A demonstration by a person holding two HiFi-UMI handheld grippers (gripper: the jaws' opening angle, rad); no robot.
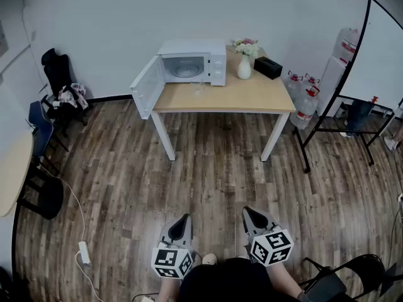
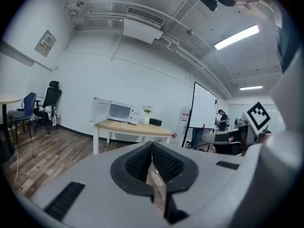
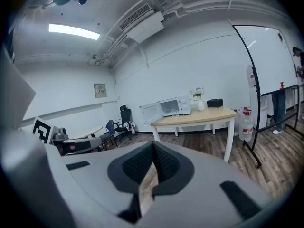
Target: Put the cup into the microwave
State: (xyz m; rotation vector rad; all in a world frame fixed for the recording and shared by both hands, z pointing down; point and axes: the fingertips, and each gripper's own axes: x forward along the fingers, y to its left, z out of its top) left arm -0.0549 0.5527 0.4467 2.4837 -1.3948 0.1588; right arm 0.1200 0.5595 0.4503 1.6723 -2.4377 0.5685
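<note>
Though the white microwave stands open, the clear glass cup sits untaken on the wooden table, with the left gripper and right gripper both closed, empty, and far off.

The cup shows only faintly, too small for any detail.

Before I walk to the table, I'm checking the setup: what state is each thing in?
microwave door: swung fully open
glass cup: upright on the table, outside the microwave
vase: upright, holding flowers
left gripper: shut, empty
right gripper: shut, empty
</note>
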